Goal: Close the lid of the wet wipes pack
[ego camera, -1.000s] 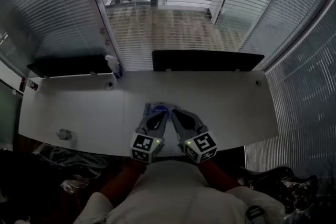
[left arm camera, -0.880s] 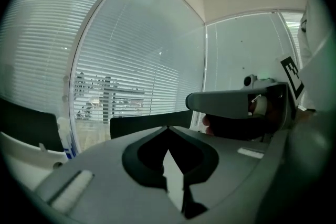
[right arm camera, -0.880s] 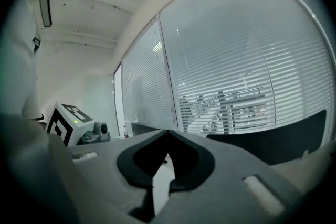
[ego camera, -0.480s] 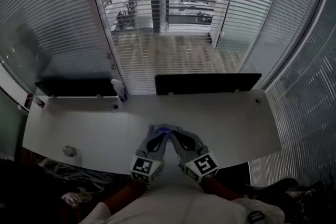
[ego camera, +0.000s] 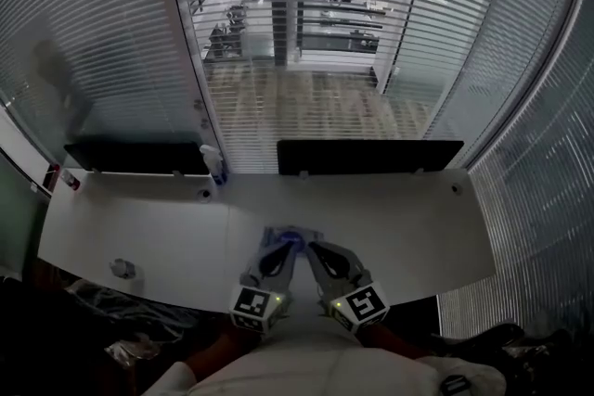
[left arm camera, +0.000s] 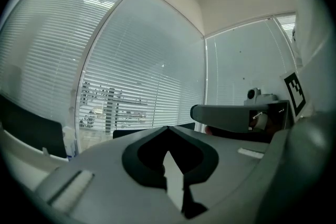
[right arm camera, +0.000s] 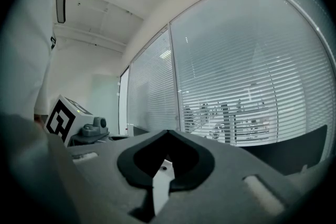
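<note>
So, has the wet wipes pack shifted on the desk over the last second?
No. The wet wipes pack sits just right of the desk seam as before; only the camera tilted, sliding the whole view down.

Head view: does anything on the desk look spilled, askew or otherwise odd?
Nothing stands out. The white desk shows no spill or damage, and the spray bottle stands upright at its far edge.

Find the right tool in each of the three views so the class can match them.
Head view: right tool at lower centre, the right one of the pair.
Left gripper view: a grey bar at mid-right, seen side-on.
Right gripper view: bottom centre, jaws shut.
Shared landmark: window blinds.
</note>
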Motion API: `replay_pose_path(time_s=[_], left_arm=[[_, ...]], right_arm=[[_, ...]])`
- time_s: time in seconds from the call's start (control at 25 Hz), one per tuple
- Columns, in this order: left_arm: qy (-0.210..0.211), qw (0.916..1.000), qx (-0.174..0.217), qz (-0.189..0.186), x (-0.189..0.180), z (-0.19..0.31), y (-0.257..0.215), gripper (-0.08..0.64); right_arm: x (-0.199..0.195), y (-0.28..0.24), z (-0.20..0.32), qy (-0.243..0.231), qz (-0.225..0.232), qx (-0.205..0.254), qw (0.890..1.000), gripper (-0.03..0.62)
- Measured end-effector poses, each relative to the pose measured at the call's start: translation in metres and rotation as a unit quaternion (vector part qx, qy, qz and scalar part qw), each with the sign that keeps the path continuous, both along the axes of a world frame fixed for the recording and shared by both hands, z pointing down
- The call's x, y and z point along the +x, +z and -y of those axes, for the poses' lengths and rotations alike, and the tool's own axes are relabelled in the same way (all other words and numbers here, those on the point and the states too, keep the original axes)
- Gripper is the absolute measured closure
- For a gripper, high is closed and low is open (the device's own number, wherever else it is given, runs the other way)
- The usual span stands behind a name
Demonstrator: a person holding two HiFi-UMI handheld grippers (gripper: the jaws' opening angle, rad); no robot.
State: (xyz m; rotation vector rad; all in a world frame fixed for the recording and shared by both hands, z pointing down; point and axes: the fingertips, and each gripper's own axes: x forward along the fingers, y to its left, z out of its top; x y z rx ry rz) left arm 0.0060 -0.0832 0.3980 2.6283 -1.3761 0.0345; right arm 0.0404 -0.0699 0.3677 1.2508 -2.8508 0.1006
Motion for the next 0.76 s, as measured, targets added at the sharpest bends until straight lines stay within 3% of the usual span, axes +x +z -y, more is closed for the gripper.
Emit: replay_pose_path(time_s=[0.76], left_arm=[[-0.016,0.9997,-0.016,0.004,-0.002,0.008,0.007,0.558]], right_arm=[[0.004,-0.001,0.015,-0.005,0.005,0.011,1.0,0.592]])
